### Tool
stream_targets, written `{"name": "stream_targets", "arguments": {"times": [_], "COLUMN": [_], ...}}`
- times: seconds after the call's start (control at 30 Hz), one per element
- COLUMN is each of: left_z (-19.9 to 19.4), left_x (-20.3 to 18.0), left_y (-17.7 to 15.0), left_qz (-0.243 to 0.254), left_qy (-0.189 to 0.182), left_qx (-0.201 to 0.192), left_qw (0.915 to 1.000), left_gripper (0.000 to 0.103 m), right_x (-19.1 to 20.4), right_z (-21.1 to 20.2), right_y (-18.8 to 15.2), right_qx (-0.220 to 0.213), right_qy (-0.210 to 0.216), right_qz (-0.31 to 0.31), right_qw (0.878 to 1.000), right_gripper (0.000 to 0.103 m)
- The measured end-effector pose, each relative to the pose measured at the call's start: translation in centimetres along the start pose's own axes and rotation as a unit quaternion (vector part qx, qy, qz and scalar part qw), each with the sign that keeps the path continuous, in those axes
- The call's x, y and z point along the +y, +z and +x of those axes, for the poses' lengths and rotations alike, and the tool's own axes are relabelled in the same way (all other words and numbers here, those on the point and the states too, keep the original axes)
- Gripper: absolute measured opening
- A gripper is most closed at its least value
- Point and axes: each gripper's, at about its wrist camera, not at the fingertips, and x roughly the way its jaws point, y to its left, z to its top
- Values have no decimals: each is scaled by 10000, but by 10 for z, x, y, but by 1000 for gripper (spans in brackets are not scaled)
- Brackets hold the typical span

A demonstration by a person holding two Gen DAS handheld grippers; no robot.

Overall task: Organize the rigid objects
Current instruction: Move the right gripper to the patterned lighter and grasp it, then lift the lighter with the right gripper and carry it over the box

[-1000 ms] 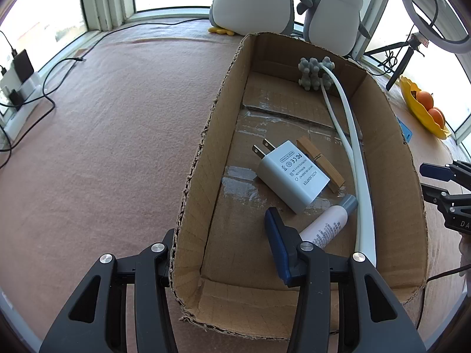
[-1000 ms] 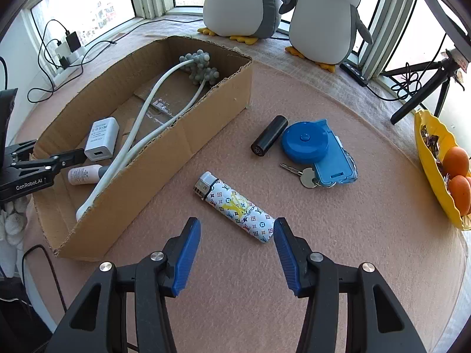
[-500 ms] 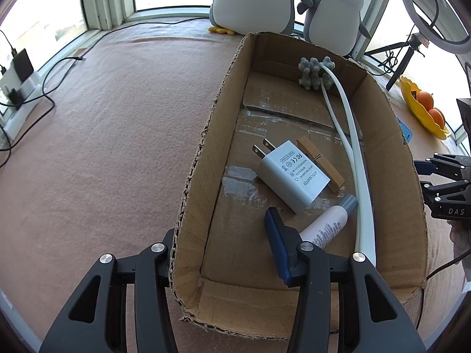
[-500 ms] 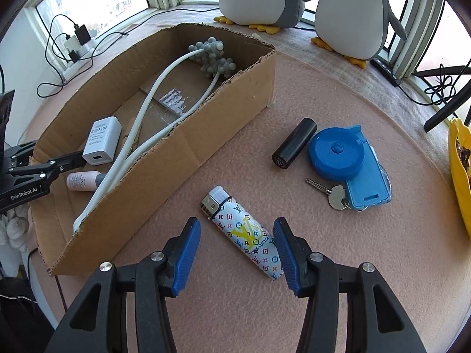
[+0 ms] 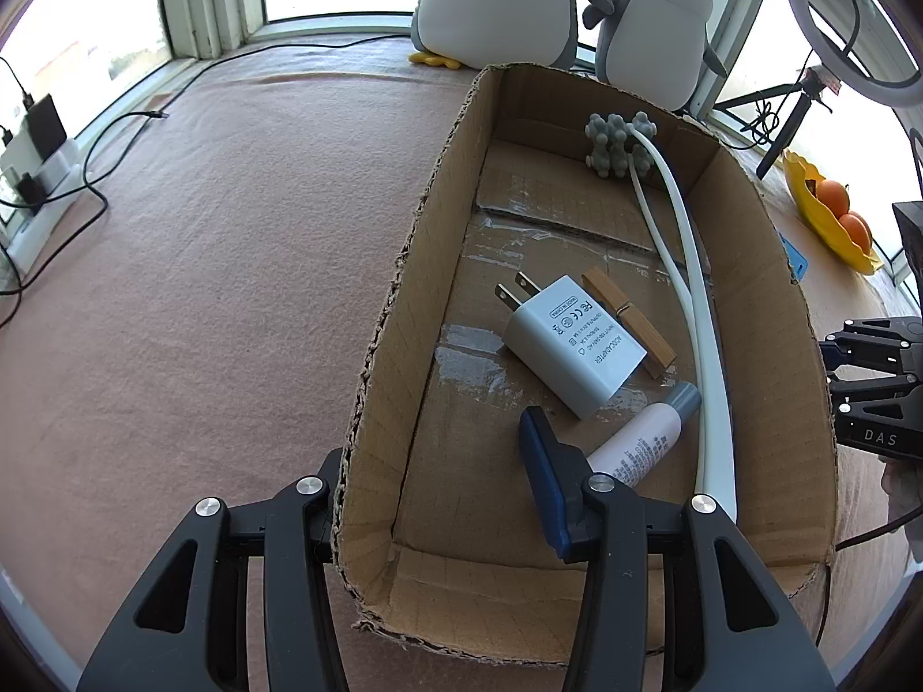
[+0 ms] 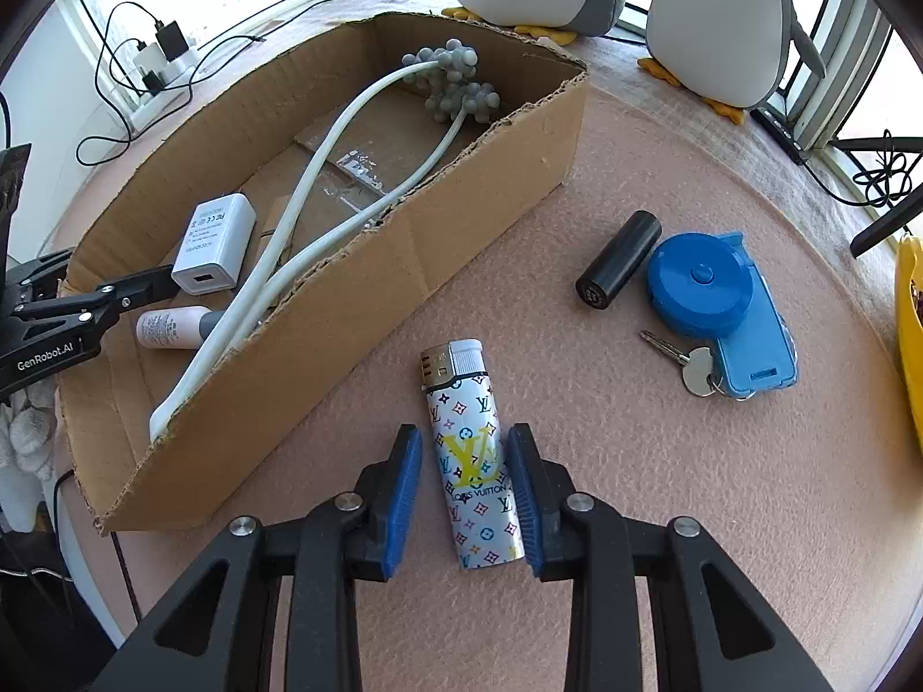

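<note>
A patterned lighter [image 6: 470, 450] lies on the pink mat beside a cardboard box [image 6: 357, 288]. My right gripper [image 6: 464, 490] is open, its blue pads either side of the lighter's lower half with small gaps. The box [image 5: 381, 346] holds a white charger [image 5: 574, 346], a wooden clothespin [image 5: 629, 314], a pink tube [image 5: 640, 441], a white hose [image 5: 701, 311] and a grey knobbly ball [image 5: 617, 144]. My left gripper [image 5: 438, 484] is open, straddling the box's near-left wall, one finger inside, one outside. It also shows in the right wrist view [image 6: 115, 294].
A black cylinder [image 6: 617, 268], a blue tape measure [image 6: 698, 282], a blue case [image 6: 755, 346] and a key [image 6: 683, 360] lie right of the lighter. Two plush penguins [image 6: 721, 17] stand behind. A yellow fruit bowl [image 5: 830, 219] is far right. Cables and a power strip [image 6: 156, 63] lie left.
My right gripper moved forward and down until its pads flank the lighter, and its jaws narrowed. The left gripper has not moved.
</note>
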Motion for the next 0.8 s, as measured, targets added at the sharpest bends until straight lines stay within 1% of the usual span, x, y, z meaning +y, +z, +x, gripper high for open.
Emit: {"name": "stream_targets", "arguments": {"times": [0.17,0.27,0.6,0.8], "left_z": [0,0,0,0], "left_x": [0,0,0,0], "left_y": [-1,-1,-1,-1], "left_qz": [-16,-18,-24,-22], "left_qy": [-8,-9,-11,-10], "left_qx": [-2,-2,-4,-4], "left_qw": [10000,10000,10000,10000], "left_gripper": [46,46,46,46], "right_x": [5,3,-7,-8], "right_z": [0,-2,-23,-46], "right_y": [1,-2,-17,-18], "right_qx": [2,-53,-419,-685], "right_qy": [-176,-166,-203,-182], "right_qz": [-43,119,637,850], "right_qw": [9998,9998,9969,9939], "right_gripper": [21,21,21,21]}}
